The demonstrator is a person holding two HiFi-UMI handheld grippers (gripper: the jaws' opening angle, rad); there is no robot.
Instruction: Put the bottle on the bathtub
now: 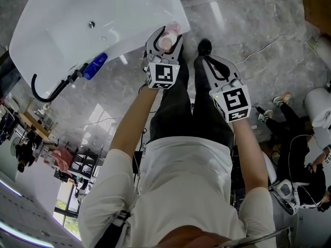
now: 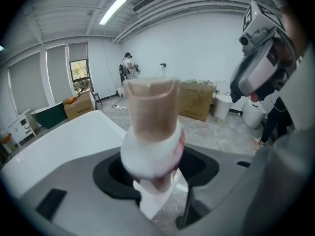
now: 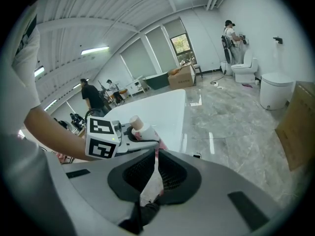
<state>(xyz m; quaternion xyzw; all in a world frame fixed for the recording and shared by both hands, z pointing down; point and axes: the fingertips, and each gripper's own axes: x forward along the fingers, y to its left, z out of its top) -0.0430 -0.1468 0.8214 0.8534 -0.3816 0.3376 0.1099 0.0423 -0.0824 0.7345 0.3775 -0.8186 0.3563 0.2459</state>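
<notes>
A white and pink bottle with a tan cap sits between the jaws of my left gripper, which is shut on it at the near corner of the white bathtub. In the left gripper view the bottle stands upright and fills the middle, with the tub rim to its left. My right gripper hangs shut and empty over the floor, to the right of the left one. The right gripper view shows its jaws pressed together, with the bottle and the tub beyond.
A blue bottle lies on the tub rim by a black faucet. A white cable runs across the marble floor. A seated person is at the right. Cardboard boxes and a toilet stand farther off.
</notes>
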